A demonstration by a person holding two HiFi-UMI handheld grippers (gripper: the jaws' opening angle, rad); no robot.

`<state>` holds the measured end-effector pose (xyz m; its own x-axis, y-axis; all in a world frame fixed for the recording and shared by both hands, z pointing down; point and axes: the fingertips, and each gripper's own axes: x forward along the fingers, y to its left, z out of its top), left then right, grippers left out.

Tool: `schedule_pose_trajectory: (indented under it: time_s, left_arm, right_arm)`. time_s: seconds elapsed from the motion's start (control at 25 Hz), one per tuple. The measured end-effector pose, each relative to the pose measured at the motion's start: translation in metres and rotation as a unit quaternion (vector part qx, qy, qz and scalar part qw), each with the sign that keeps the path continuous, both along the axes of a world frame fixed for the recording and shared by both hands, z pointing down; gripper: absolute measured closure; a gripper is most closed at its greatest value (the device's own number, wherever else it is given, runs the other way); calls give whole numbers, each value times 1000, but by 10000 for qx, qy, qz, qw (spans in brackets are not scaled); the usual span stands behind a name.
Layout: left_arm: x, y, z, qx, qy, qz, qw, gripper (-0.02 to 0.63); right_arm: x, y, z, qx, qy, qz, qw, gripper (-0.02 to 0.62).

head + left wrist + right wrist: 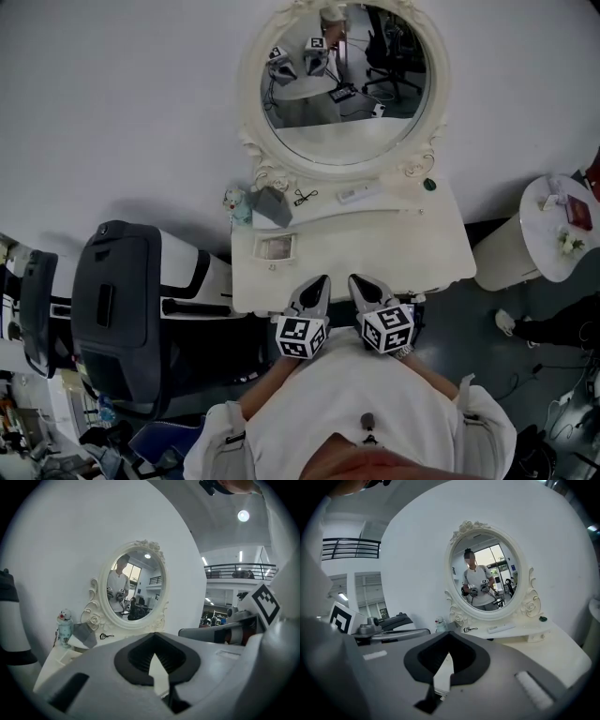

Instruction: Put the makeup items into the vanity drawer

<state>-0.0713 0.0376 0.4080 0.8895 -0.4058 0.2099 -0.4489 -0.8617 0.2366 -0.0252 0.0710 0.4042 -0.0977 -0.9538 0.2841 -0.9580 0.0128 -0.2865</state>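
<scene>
The left gripper (322,279) and right gripper (355,279) are seen shut and empty. The eyelash curler (304,197), judged light and rigid, is best pinched by its handles.

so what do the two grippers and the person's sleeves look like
The left gripper and right gripper match: light grey fingers tapering to a point, black ribbed lining. Each carries a white cube with black square markers. The person wears a white short-sleeved shirt.

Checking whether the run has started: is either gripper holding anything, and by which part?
Nothing is held: the left gripper and the right gripper are both shut and empty, at the vanity table's front edge.
</scene>
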Motion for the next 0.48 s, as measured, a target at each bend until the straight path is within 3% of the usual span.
schedule_pose_trajectory:
  time_s: [0.2,0.48]
  left_arm:
    - [-26,-8,9,-205,3,97,9997,600]
    - [-33,-9,11,-375,75,195,9991,600]
  right_arm:
    - [-28,-2,6,-57,-43,116,9999,589]
    - [-37,-3,8,-142,-58,152,9998,589]
